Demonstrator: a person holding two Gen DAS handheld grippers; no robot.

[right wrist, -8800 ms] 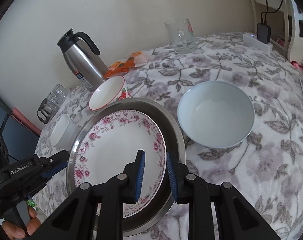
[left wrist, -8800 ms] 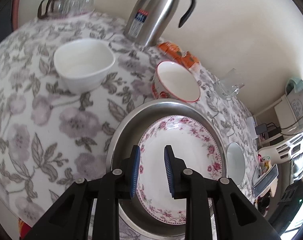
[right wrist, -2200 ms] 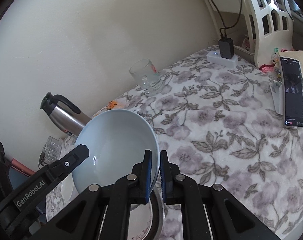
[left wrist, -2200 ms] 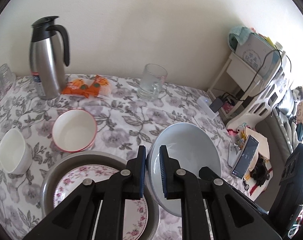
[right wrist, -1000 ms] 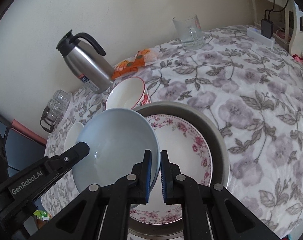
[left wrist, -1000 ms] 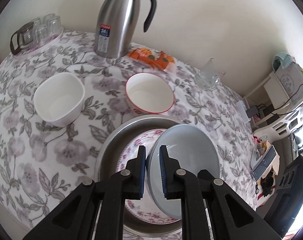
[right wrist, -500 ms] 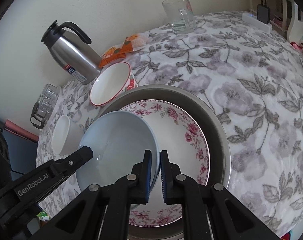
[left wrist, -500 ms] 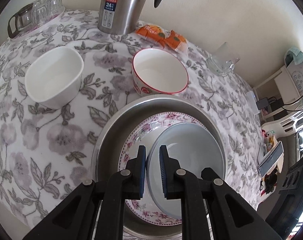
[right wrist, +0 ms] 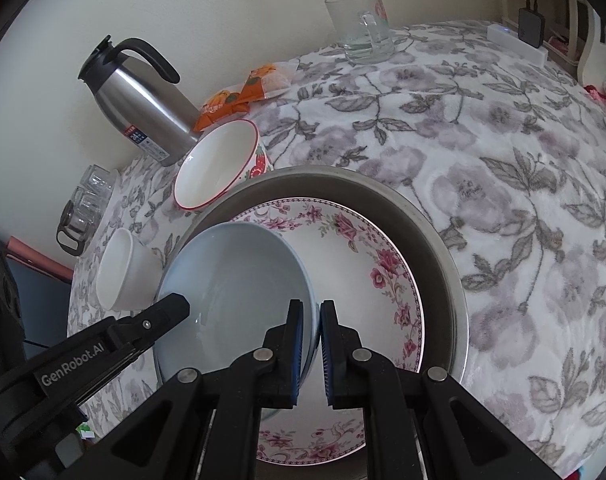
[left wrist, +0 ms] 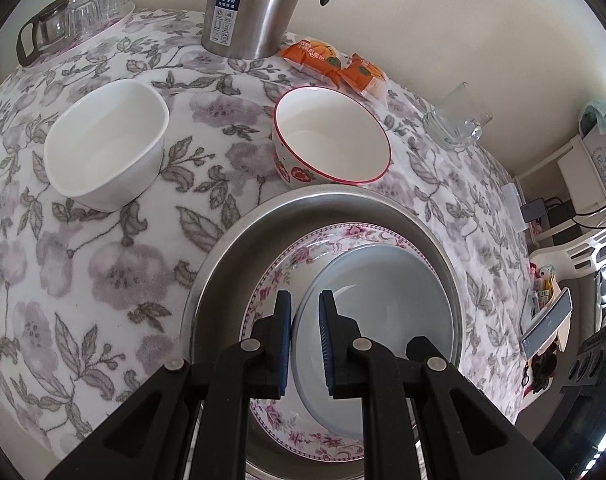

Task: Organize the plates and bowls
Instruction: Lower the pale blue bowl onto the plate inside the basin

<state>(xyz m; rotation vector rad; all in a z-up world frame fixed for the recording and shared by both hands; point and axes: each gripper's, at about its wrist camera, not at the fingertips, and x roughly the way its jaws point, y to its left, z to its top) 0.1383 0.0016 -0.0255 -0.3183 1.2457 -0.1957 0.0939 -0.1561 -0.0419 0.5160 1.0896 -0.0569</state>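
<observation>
A pale blue bowl (left wrist: 383, 320) (right wrist: 239, 292) sits low on the floral plate (left wrist: 287, 276) (right wrist: 367, 256), which lies in a steel basin (left wrist: 239, 248) (right wrist: 443, 256). My left gripper (left wrist: 305, 312) is shut on the bowl's left rim. My right gripper (right wrist: 311, 320) is shut on its right rim. The left gripper's arm also shows in the right wrist view (right wrist: 103, 344). A red-rimmed strawberry bowl (left wrist: 331, 140) (right wrist: 219, 164) and a white bowl (left wrist: 103, 144) (right wrist: 123, 276) stand on the flowered tablecloth beyond the basin.
A steel thermos (left wrist: 251, 4) (right wrist: 139, 100), orange snack packets (left wrist: 335, 60) (right wrist: 243, 96), a glass mug (left wrist: 459, 124) (right wrist: 363, 28) and a tray of glasses (left wrist: 75, 16) (right wrist: 87, 208) stand along the wall side. A power strip (right wrist: 519, 44) lies at the table's far right.
Both grippers have carried the blue bowl from the right over the basin and lowered it onto the floral plate. Both stay shut on its rim.
</observation>
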